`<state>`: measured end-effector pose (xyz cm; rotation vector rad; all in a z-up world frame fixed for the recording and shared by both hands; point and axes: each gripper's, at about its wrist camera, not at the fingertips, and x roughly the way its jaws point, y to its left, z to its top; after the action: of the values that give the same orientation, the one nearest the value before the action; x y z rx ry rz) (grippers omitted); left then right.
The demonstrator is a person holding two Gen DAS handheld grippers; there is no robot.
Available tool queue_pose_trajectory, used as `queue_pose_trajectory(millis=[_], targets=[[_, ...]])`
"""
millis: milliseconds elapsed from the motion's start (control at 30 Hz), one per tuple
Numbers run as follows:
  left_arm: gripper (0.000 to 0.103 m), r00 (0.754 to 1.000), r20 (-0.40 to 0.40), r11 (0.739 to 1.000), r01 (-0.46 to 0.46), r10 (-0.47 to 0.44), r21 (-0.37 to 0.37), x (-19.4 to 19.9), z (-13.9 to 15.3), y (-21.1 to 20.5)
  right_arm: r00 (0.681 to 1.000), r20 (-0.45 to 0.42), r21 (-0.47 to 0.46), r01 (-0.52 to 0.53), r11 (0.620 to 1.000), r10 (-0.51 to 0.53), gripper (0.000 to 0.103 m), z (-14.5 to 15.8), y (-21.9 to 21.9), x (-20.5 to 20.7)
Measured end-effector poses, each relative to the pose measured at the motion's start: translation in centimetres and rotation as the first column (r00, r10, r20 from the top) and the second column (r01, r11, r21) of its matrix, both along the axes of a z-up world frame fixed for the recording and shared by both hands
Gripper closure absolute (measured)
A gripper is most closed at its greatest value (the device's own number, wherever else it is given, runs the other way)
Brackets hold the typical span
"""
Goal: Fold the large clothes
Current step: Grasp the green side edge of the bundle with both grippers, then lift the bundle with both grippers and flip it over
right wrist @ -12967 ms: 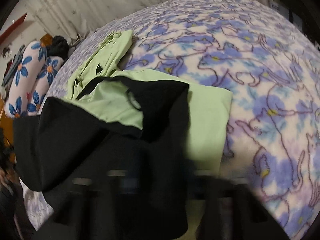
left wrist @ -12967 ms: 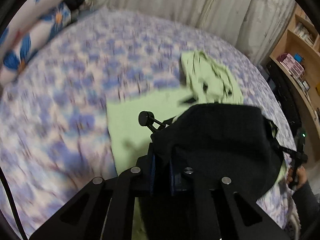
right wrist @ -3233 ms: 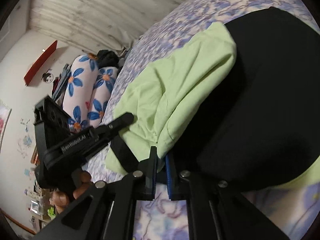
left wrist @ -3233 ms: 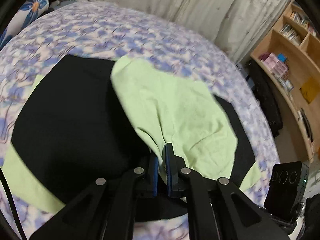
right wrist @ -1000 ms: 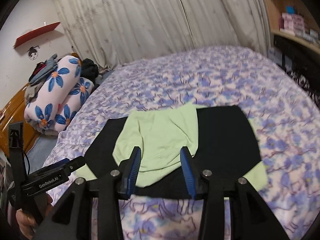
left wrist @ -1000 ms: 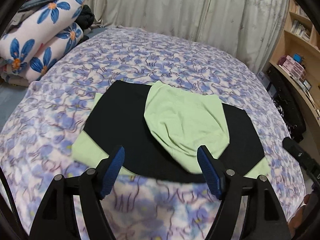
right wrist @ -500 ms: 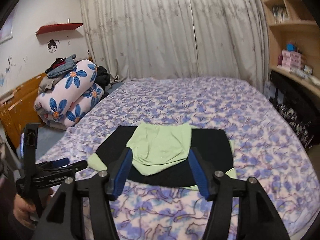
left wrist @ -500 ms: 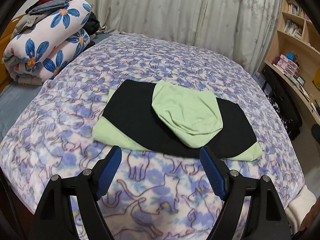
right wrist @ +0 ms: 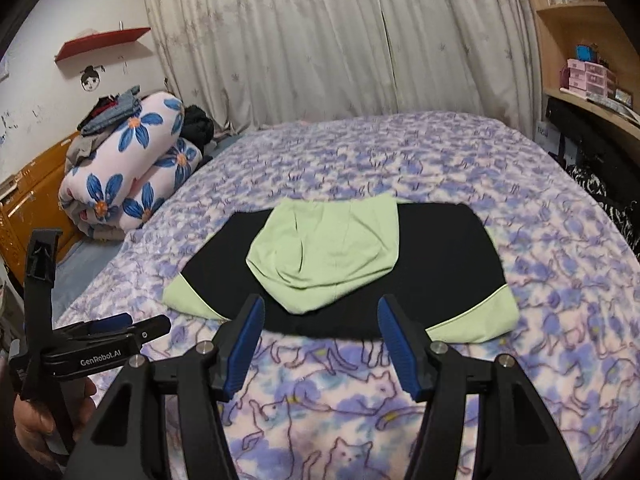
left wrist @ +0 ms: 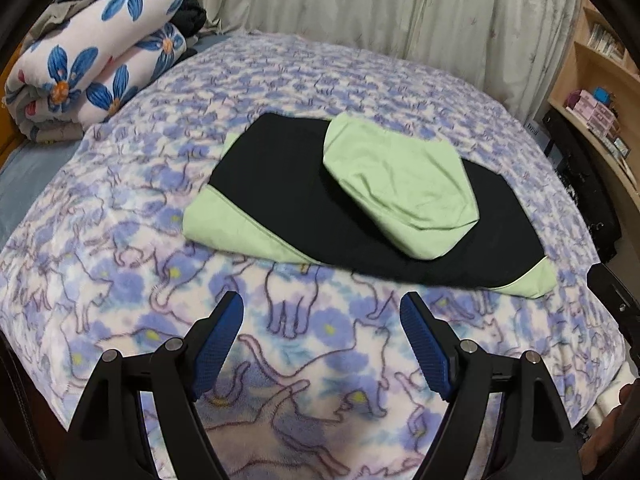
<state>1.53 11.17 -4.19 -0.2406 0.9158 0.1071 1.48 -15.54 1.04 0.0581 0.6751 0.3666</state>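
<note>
Folded black-and-green garment (left wrist: 280,204) lying flat at mid-frame on the cat-print fleece blanket (left wrist: 304,352), well beyond both sets of fingertips. Pale green hood (left wrist: 400,188) turned over onto the black panel, right of centre in the left wrist view, centre in the right wrist view (right wrist: 328,248). Green corners showing at the garment's lower left and lower right edges.

Left gripper (left wrist: 322,344) low in its own frame, jaws spread wide, only blanket between the blue pads (left wrist: 218,344), nothing held. Right gripper (right wrist: 320,344) likewise low in its frame, jaws spread and having just been opening, nothing between them, the near black hem of the garment (right wrist: 440,264) just past the tips.

Seen only from the right wrist: the left gripper from the side at lower left (right wrist: 108,340), lettered "GenRobot.AI", held by a hand (right wrist: 32,436) at the frame's bottom left corner; a red wall shelf (right wrist: 100,44) and a small face drawing (right wrist: 90,76) at upper left; an orange wooden headboard (right wrist: 24,216) at the left edge.

Seen in both: rolled floral quilt (left wrist: 92,60) at upper left, with clothes piled on top (right wrist: 112,114); pale curtains (right wrist: 340,36) across the top; wooden bookshelf (right wrist: 580,40) at the right edge, pink boxes (right wrist: 586,76) on it. From the left wrist, a dark piece of the other gripper (left wrist: 616,300) at the right edge, too cropped to read its jaws.
</note>
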Motion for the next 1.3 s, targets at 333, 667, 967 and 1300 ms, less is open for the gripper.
queue_pose_trajectory(millis=[333, 667, 967, 1300], targets=[[0.024, 0.996, -0.089, 0.990, -0.010, -0.002, -0.137, 4.3, -6.6, 1.2, 0.997, -0.073, 0.002, -0.001, 1.000, 0.001, 0.044, -4.4, 1.7, 4.3], [0.024, 0.994, -0.092, 0.942, -0.090, 0.063, -0.325, 9.0, -12.3, 4.3, 0.991, -0.129, 0.017, -0.033, 0.999, 0.035, 0.044, -8.0, 4.3, 10.1], [0.017, 0.990, -0.048, 0.927, -0.141, 0.133, -0.348, 14.5, -13.6, 6.2, 0.995, -0.100, -0.044, -0.023, 0.999, 0.019, 0.050, -9.4, 7.5, 15.8], [0.090, 0.979, 0.094, 0.960, -0.155, 0.181, -0.235, 17.4, -10.5, 5.9, 0.991, -0.136, -0.141, -0.038, 0.989, 0.019, 0.069, -14.0, 9.1, 17.1]])
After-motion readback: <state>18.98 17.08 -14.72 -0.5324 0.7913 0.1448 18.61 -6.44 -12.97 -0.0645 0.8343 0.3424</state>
